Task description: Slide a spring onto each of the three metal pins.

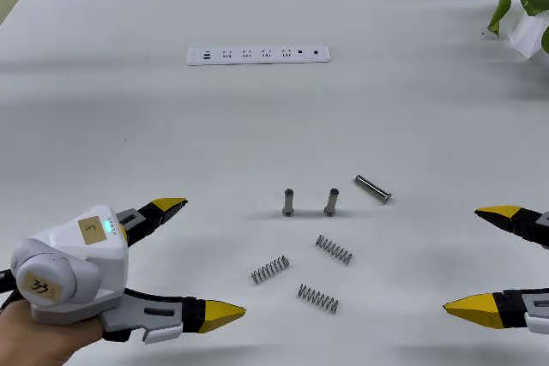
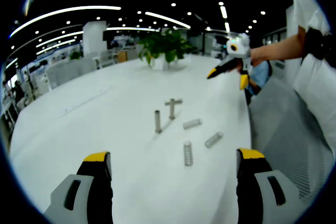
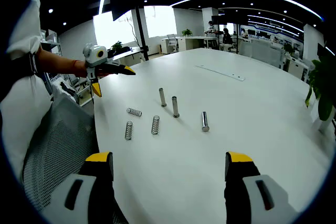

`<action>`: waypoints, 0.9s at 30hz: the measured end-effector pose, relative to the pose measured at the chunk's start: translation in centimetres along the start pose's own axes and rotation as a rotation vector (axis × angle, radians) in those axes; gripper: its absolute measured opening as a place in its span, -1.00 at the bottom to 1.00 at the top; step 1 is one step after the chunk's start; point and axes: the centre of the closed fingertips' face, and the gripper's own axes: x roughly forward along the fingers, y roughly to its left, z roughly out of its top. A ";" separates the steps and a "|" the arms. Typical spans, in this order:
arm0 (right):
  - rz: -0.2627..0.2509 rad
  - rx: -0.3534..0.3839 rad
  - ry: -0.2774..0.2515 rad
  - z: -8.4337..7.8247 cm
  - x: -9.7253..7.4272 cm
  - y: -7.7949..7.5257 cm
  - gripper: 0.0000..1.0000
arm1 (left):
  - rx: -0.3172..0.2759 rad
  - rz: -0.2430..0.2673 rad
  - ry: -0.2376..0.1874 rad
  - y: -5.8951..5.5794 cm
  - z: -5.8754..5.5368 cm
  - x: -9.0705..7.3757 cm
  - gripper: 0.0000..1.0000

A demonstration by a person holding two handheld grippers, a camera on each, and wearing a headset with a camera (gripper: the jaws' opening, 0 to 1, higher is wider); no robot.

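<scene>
Bare white table (image 1: 257,126) lying open all round the parts. Left gripper (image 1: 210,256) and right gripper (image 1: 461,258) hovering either side, jaws gaping wide, gripping nothing. Three springs (image 1: 270,269) lying loose just beside three pins (image 1: 288,202).

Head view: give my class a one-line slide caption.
Open left gripper and right gripper flank three loose springs; two pins stand, third pin lies flat.

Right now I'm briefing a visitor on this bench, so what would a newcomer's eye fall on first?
First, the two yellow-tipped claws, the left claw and right claw, both open over the near side of the white table. Between them lie three loose springs, and just beyond stand two upright pins beside a third pin lying flat. A white power strip sits farther back.
</scene>
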 end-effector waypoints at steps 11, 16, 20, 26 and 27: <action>0.002 0.001 -0.005 0.0 0.1 0.0 0.78 | -0.001 0.001 0.001 0.0 0.0 0.0 1.00; 0.003 0.002 -0.004 0.0 0.1 0.0 0.78 | -0.002 -0.002 0.001 -0.1 0.0 0.1 1.00; 0.002 0.003 -0.004 0.0 0.1 0.0 0.78 | -0.004 -0.004 0.000 -0.2 0.0 0.1 1.00; 0.001 0.001 0.003 0.0 0.2 -0.2 0.78 | -0.007 -0.006 -0.002 -0.2 0.0 0.1 1.00; 0.001 0.001 0.004 0.0 0.2 -0.2 0.78 | -0.008 -0.006 -0.003 -0.2 0.0 0.1 1.00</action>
